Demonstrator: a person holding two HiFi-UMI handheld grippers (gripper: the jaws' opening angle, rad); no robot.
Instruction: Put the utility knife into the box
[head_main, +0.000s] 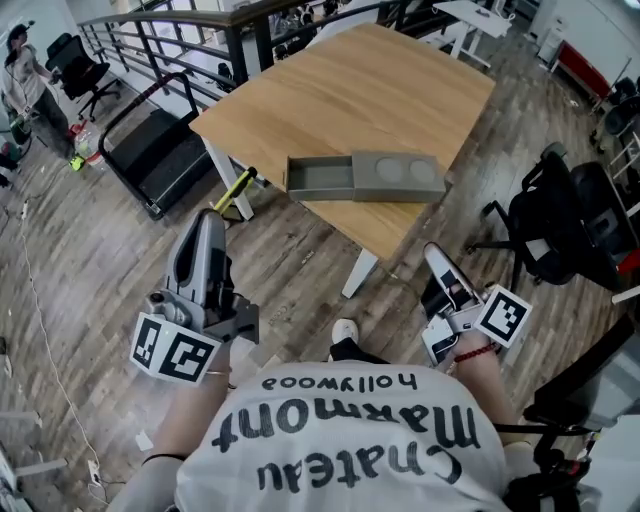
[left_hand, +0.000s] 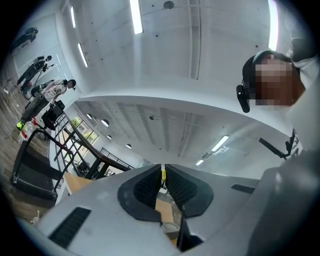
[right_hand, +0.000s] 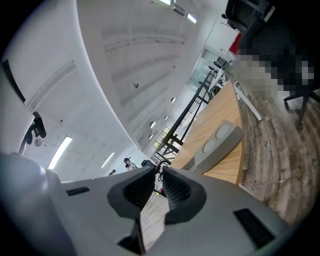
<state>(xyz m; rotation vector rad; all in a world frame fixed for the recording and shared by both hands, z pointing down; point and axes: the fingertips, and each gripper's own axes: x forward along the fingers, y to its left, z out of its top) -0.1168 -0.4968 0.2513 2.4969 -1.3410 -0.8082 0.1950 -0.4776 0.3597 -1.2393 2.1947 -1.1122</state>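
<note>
Utility knife (head_main: 238, 188) — yellow, clamped in left gripper (head_main: 216, 212) over the floor, short of the table (head_main: 350, 90); right gripper (head_main: 432, 252) nearly closed, empty — advice: carry level over the grey box's (head_main: 320, 178) open tray, lower, release.

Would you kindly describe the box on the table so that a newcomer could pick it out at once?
In the head view, find the light wooden table that fills the upper middle. Near its closest corner lies a flat grey box, the only thing on the tabletop. Its left half is an open tray, and its right half bears two round hollows.
</note>
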